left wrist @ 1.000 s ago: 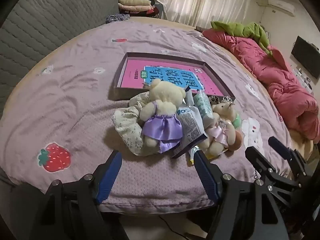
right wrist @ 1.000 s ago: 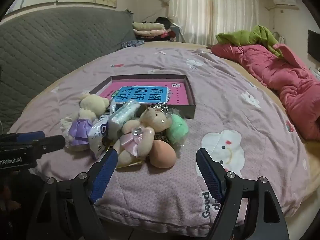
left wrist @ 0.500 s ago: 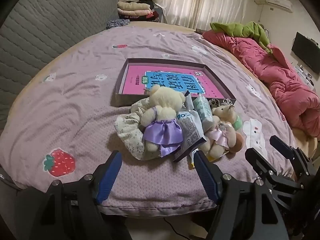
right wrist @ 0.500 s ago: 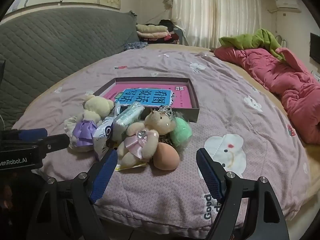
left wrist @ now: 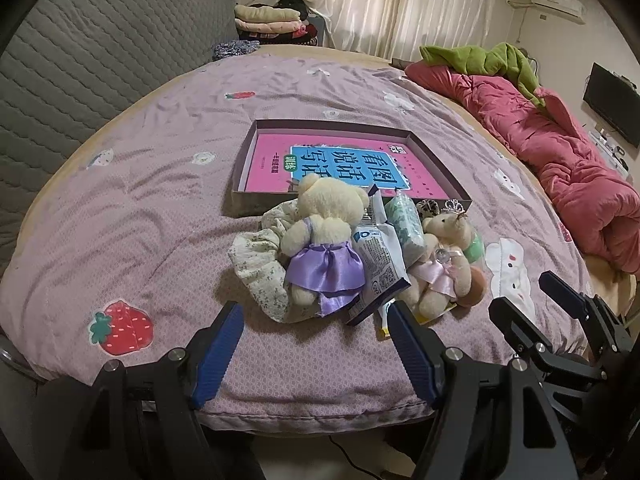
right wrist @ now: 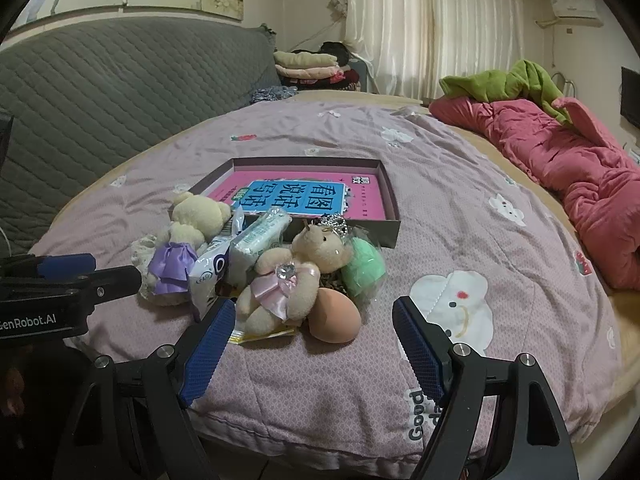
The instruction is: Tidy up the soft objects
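Note:
A pile of soft things lies on the purple bedspread just before a shallow open box (left wrist: pixel 240 196) (right wrist: pixel 394 222) that holds a pink and blue book (left wrist: pixel 344 164). In the pile: a cream bear in a purple dress (left wrist: pixel 326 240) (right wrist: pixel 182 240), a floral scrunchie (left wrist: pixel 256 268), a white wrapper packet (left wrist: pixel 378 264) (right wrist: pixel 212 274), a tissue pack (left wrist: pixel 404 220) (right wrist: pixel 260 240), a crowned bear in pink (left wrist: pixel 442 256) (right wrist: pixel 298 276), a green sponge (right wrist: pixel 362 268) and a tan egg sponge (right wrist: pixel 334 316). My left gripper (left wrist: pixel 316 348) is open below the purple bear. My right gripper (right wrist: pixel 312 344) is open below the pink bear.
A red quilt (left wrist: pixel 560 160) (right wrist: pixel 580 172) with a green garment (right wrist: pixel 516 84) lies along the right of the bed. A grey quilted headboard (left wrist: pixel 80 64) stands on the left. Folded clothes (right wrist: pixel 308 66) are stacked at the far end by the curtains.
Both views have tilted slightly, so the pile and box sit a little lower in frame. Nothing on the bed has moved, and both grippers stay open.

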